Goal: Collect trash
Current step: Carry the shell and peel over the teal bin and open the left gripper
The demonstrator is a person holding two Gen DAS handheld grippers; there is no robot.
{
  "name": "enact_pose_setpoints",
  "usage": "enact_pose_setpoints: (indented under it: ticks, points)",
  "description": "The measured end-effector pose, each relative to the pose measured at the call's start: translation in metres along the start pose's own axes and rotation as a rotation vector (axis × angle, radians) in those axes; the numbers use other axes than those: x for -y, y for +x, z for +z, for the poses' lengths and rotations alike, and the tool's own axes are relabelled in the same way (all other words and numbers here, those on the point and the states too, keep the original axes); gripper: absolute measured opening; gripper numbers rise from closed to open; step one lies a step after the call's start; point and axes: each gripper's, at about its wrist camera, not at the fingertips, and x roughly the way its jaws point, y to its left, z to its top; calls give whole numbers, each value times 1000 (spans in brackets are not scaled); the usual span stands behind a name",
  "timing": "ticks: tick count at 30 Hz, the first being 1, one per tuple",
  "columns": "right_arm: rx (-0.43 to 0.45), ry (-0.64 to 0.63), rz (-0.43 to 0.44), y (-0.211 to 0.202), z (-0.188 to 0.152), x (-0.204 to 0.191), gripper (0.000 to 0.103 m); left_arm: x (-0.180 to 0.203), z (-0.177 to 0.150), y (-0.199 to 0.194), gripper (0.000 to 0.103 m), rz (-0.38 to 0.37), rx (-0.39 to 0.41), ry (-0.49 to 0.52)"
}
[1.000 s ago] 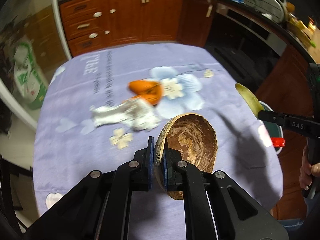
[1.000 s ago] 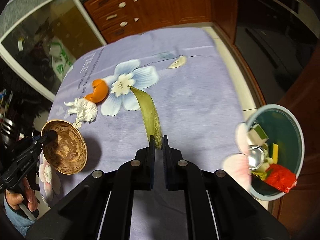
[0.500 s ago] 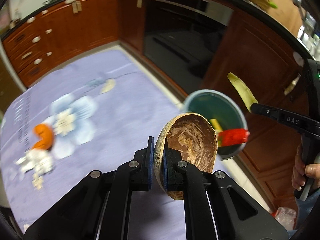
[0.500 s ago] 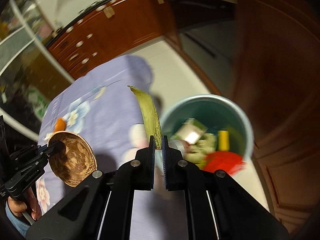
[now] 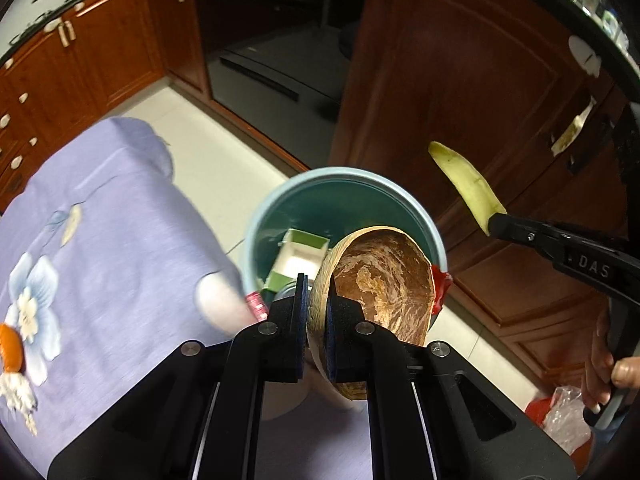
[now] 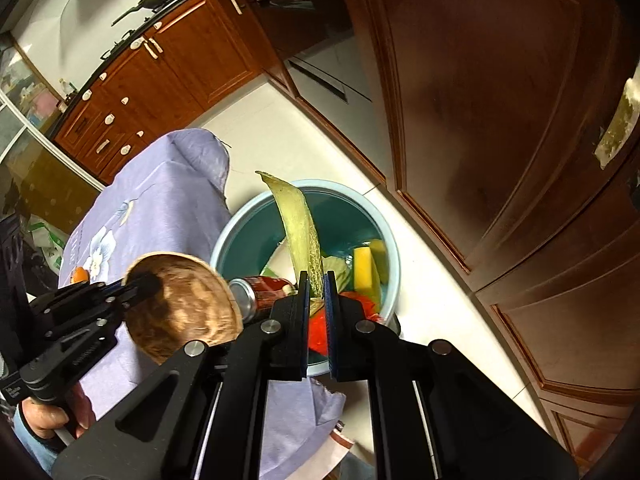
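The left gripper has its fingers clenched on the rim of a brown, hollow half coconut shell, carried over the near edge of the round light-blue trash bin on the floor. The right gripper pinches a long pale-green peel strip above the same bin. Neither piece is dropped yet. Inside already lie a red drink can, a green-and-white carton and a yellow sponge block. Left on the lilac flowered table: an orange peel and crumpled white tissue.
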Motion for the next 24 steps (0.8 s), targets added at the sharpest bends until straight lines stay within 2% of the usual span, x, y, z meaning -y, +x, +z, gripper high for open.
enact_pose_setpoints:
  ticks: [6,7,9,10,20,24]
  points:
    - [-11,4,-16,5,5,5,7,9,8,37,13,-40,-64,-3]
    - [-13,4,-20,6,7,6,7,9,8,40,16,-40,-70,-7]
    - [-17,4,-23,8,7,8,7,7,6,43,34,-24,-64,-11]
    - [-21,2,-25,10,8,7,7,6,5,42,48,-15,-58,-13]
    - [-81,-15,-10,38,4,-7,7,-24,-3,9,76,27,15,-88]
    - [-119,-22,5,50,1,-15,10,-30,-6,1,82,29,22,-112]
